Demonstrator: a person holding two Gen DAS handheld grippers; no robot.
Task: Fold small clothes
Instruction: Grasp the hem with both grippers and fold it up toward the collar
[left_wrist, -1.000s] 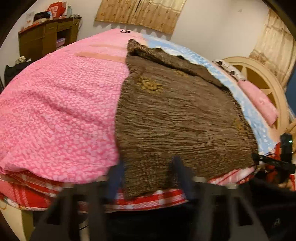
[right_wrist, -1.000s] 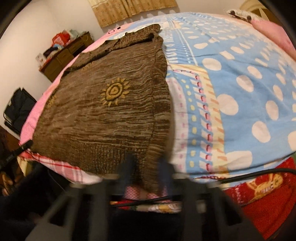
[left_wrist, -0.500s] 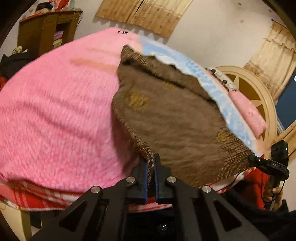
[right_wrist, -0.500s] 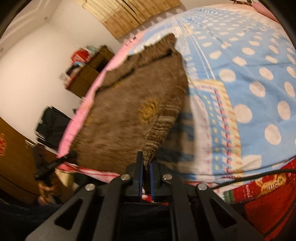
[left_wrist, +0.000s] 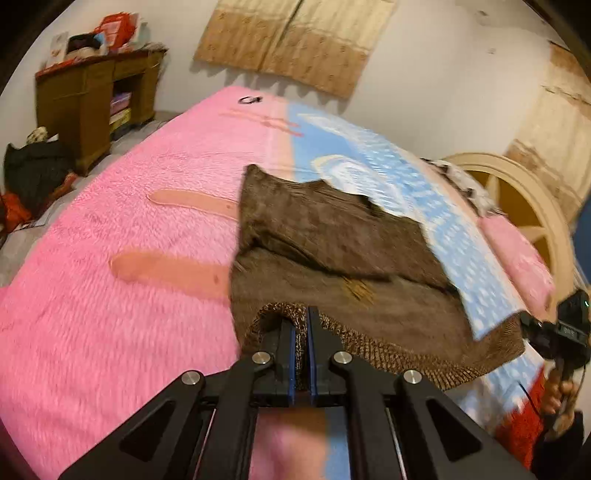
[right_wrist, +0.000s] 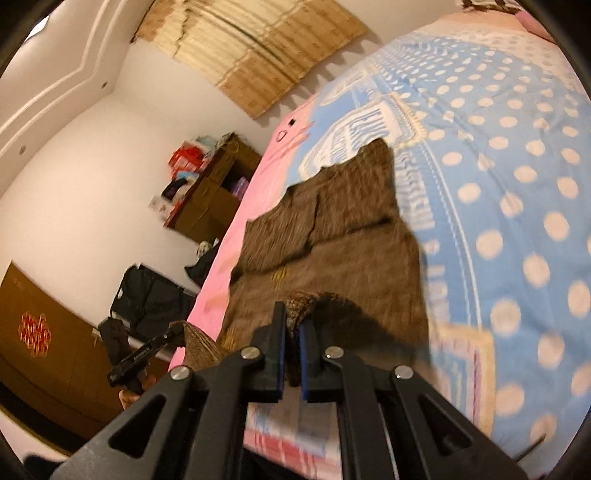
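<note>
A brown knitted sweater (left_wrist: 332, 258) lies on the bed, across the seam between pink and blue covers. It also shows in the right wrist view (right_wrist: 332, 240). My left gripper (left_wrist: 302, 325) is shut on the sweater's ribbed hem at its left corner and holds it lifted above the bed. My right gripper (right_wrist: 291, 325) is shut on the hem at the other corner, also lifted. The hem hangs between the two grippers, raised over the sweater's body. The right gripper shows at the right edge of the left wrist view (left_wrist: 532, 328).
The bed has a pink fleece cover (left_wrist: 110, 277) on the left and a blue dotted cover (right_wrist: 517, 221) on the right. A wooden desk (left_wrist: 88, 103) with clutter stands by the far wall. A cream headboard (left_wrist: 524, 206) and a pink pillow (left_wrist: 517, 254) lie at the right.
Both grippers closed on the hem corners, lifted them and carried them forward over the sweater. The lower part of the sweater now rises off the bed towards its upper part.
</note>
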